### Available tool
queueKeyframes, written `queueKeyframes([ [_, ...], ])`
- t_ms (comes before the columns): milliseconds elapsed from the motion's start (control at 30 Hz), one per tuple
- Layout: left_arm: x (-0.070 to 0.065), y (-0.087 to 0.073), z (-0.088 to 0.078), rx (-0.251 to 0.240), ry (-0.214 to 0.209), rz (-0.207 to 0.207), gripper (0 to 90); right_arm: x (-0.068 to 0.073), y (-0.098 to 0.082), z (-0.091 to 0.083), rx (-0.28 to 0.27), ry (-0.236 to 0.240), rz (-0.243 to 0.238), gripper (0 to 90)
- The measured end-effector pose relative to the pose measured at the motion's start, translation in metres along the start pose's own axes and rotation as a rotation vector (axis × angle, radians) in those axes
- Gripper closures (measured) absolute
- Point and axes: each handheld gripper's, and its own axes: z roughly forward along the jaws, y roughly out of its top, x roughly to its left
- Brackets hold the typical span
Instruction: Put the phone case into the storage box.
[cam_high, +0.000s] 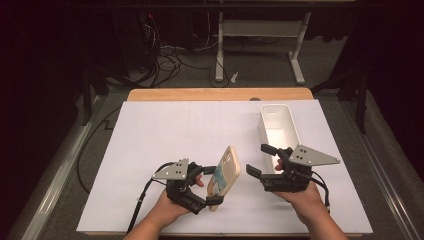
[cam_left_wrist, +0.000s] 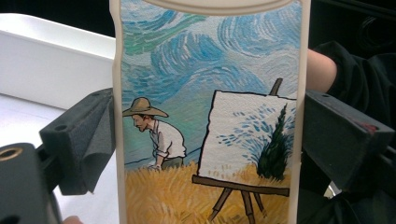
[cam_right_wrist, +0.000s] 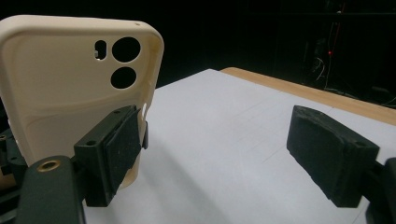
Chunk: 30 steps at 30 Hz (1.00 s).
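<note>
Dark room, white bench (cam_high: 165, 135) with a white bin (cam_high: 279, 127) at the right. Phone case (cam_high: 224, 177) lifted upright, clamped across its edges in the left tool (cam_high: 207, 186); right tool (cam_high: 257, 160) spread apart, empty, just beside it. Probably bound for the bin, not yet placed.

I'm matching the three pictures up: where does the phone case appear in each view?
High view: the phone case stands on edge at lower centre, held in the left gripper.
Left gripper view: its painted side fills the centre, between the jaws.
Right gripper view: its cream inner side stands upper left.
Shared landmark: the white table cover.
</note>
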Motion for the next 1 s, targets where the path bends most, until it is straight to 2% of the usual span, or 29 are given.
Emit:
queueKeyframes([
  [233, -0.001, -0.001, 0.002, -0.001, -0.016, 0.0, 11.1, 0.004, -0.002, 0.004, 0.008, 0.03, -0.004, 21.8],
  [567, -0.003, -0.002, 0.007, 0.005, -0.042, 0.003, 11.0, 0.006, -0.001, 0.004, -0.022, 0.075, 0.01, 30.6],
  [800, -0.004, -0.004, 0.012, 0.022, -0.072, 0.003, 11.0, 0.009, 0.001, 0.003, -0.046, 0.139, 0.014, 46.1],
  [1000, -0.006, -0.005, 0.016, 0.027, -0.103, 0.008, 11.0, 0.011, 0.001, 0.003, -0.062, 0.17, 0.014, 58.3],
])
